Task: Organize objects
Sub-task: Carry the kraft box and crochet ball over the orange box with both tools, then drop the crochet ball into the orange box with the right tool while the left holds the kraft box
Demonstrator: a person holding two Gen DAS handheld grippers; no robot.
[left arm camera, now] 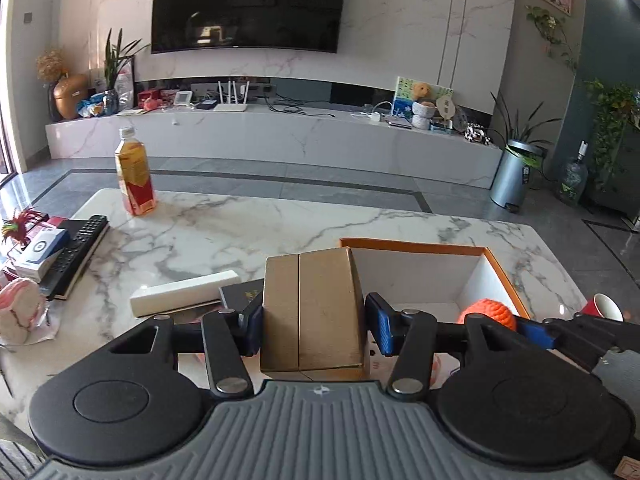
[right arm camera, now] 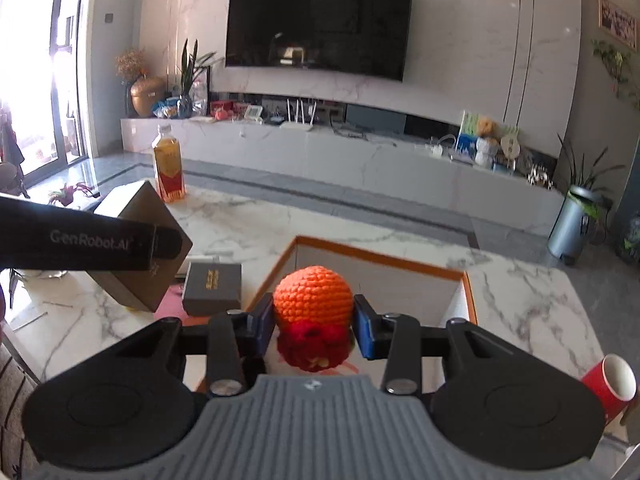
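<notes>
**Both grippers loaded at the orange-rimmed box**

The open orange-rimmed box [left arm camera: 496, 264] sits on the marble table [left arm camera: 240, 232], its white inside bare where visible. At its left edge the left gripper [left arm camera: 316, 326] clamps a brown cardboard box [left arm camera: 312, 308] between its blue pads, lifted clear of the table. Over the box's near side the right gripper [right arm camera: 314, 324] pinches an orange crocheted ball [right arm camera: 314, 294] with a red knitted part beneath.

Left of the box lie a small dark gift box [right arm camera: 214, 288] and a white oblong box [left arm camera: 186, 292]; farther left, a black remote [left arm camera: 78, 248]. A tea bottle [left arm camera: 134, 174] stands at the table's far left corner. A red paper cup [right arm camera: 610, 386] is right of the box.
</notes>
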